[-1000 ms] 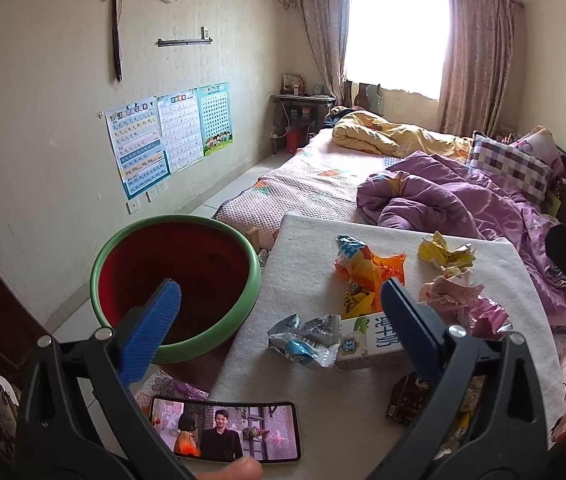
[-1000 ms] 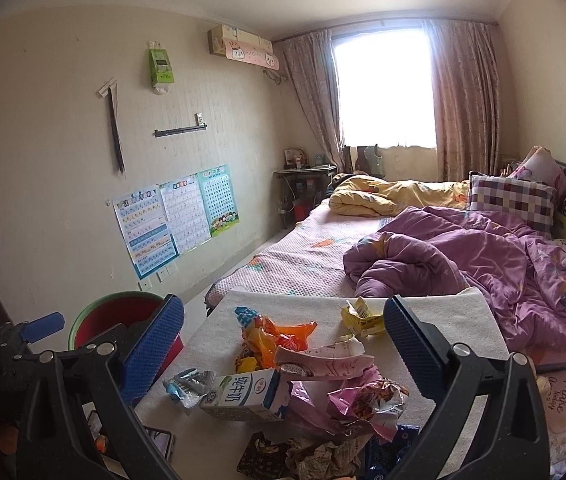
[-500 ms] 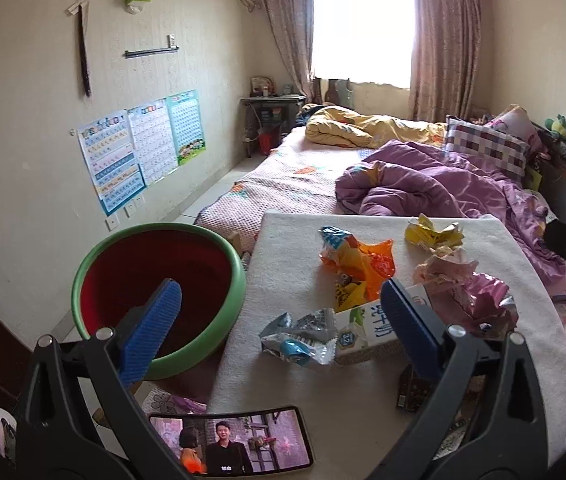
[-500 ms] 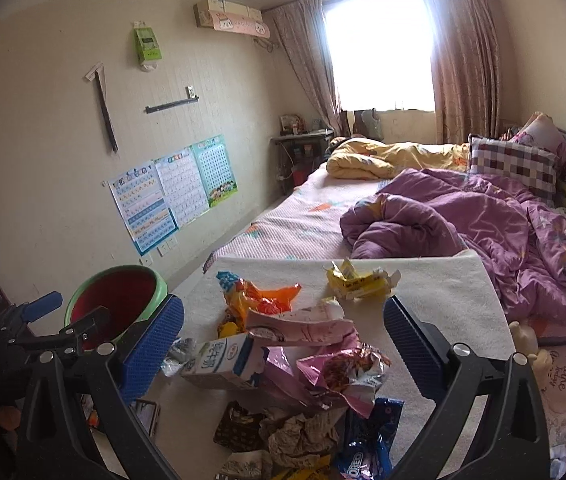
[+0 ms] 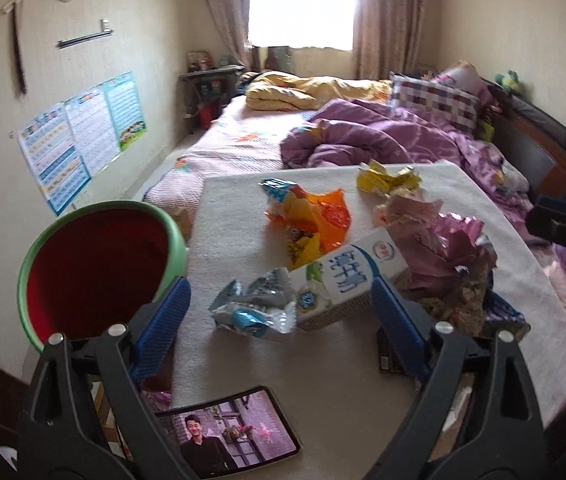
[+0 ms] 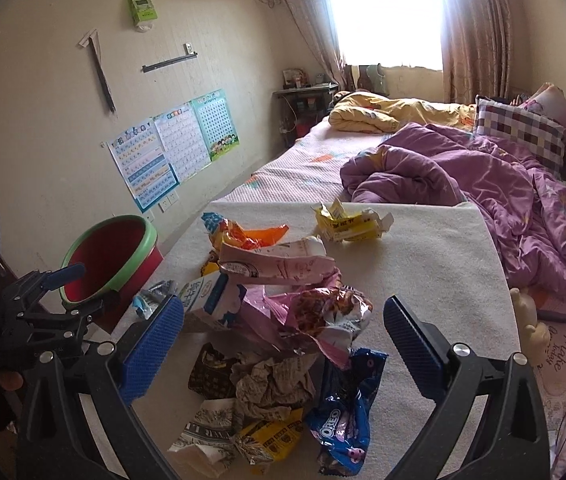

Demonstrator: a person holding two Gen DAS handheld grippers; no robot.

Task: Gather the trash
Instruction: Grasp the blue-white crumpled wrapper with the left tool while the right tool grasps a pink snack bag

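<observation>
With its jaws closing around the silver wrapper [image 5: 253,312] near the bench's [image 5: 339,384] left edge, the left tool [image 5: 279,320] should pinch low, sparing the milk carton [image 5: 347,276]; the right tool [image 6: 283,334] is spread.

Both grippers lower, nearer trash [image 6: 283,320]

Bright curtained window [image 6: 387,12], cream wall [image 6: 43,112] with posters [image 6: 175,140], unmade bed [image 6: 423,160], perhaps a shelf beyond.
</observation>
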